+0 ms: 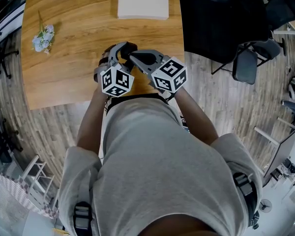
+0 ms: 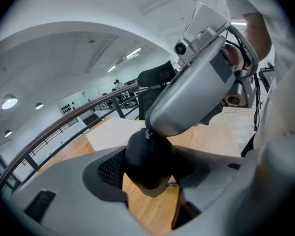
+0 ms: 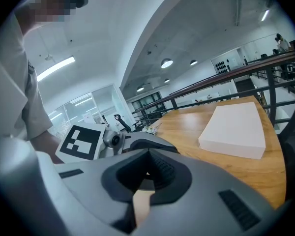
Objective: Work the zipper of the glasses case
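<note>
1. Step in hand: the zipper stroke is set up but, by my judgement, not yet run. The glasses case [image 2: 146,163] is held in the air above the near edge of the counter [image 1: 73,73], not resting on it.
2. Left hand-held gripper [image 2: 152,177]: its jaws stand wide and clamp the black case from both sides, with the rounded end poking out between them. It acts as the anchor.
3. Right hand-held gripper [image 3: 146,171]: its jaws are closed together. Its tip sits on top of the case at the small metal zipper pull [image 2: 147,133]. Whether the pull is actually caught between the pads cannot be confirmed.
4. Next move, as a judgement: confirm the pinch on the pull, then draw it along the curved zipper track while the left grip keeps the case from twisting. The pull is small and could slip out.
5. Pose: both forearms bend inward in front of the torso, with the marker cubes nearly touching. The left gripper slopes downward; the right lies nearer level and crosses in from the right side.
6. A white box [image 1: 143,2] and a small flower sprig [image 1: 43,37] lie well apart from the work.
</note>
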A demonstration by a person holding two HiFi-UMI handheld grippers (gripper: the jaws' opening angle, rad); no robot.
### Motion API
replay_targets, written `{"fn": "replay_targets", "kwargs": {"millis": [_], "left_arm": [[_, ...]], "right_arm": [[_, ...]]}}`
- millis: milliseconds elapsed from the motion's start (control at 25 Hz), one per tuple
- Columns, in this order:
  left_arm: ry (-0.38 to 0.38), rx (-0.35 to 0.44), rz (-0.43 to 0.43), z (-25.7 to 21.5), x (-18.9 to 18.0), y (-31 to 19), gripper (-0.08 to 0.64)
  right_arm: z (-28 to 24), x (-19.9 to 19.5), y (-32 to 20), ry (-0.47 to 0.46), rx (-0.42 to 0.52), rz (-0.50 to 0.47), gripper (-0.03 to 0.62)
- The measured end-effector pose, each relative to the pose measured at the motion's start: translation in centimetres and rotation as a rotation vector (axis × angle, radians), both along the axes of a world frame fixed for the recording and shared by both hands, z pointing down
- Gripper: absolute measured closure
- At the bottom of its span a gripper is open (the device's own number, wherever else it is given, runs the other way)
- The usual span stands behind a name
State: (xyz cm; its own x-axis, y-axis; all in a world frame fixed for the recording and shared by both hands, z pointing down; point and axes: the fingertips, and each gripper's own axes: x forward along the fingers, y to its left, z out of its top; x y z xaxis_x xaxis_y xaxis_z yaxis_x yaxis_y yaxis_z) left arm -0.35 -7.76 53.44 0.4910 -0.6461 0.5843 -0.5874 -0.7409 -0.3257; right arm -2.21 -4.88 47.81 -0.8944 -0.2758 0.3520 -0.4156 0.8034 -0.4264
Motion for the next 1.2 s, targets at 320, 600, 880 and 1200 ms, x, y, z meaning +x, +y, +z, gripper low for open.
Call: {"fn": "replay_targets", "kwargs": {"millis": [320, 600, 880, 1200], "left_arm": [[0.030, -0.013, 0.024, 0.1, -0.3, 0.2, 0.291], [0.120, -0.052, 0.200, -0.9, -1.0, 2.0, 0.291], [0.250, -0.092, 0.378, -4.8, -0.4, 4.3, 0.291], [0.258, -0.073, 0.384, -5.9, -0.5, 4.9, 0.291]], "right_arm": [[0.0, -0.4, 0.0, -0.004, 0.013, -0.034, 0.565], [1.7, 1.8, 0.7, 0.187, 0.219, -0.213, 0.419], [5.1, 1.9, 1.7, 0.363, 0.394, -0.472, 0.350], [4.7, -0.5, 2.2, 0.341, 0.478, -0.565, 0.350]]}}
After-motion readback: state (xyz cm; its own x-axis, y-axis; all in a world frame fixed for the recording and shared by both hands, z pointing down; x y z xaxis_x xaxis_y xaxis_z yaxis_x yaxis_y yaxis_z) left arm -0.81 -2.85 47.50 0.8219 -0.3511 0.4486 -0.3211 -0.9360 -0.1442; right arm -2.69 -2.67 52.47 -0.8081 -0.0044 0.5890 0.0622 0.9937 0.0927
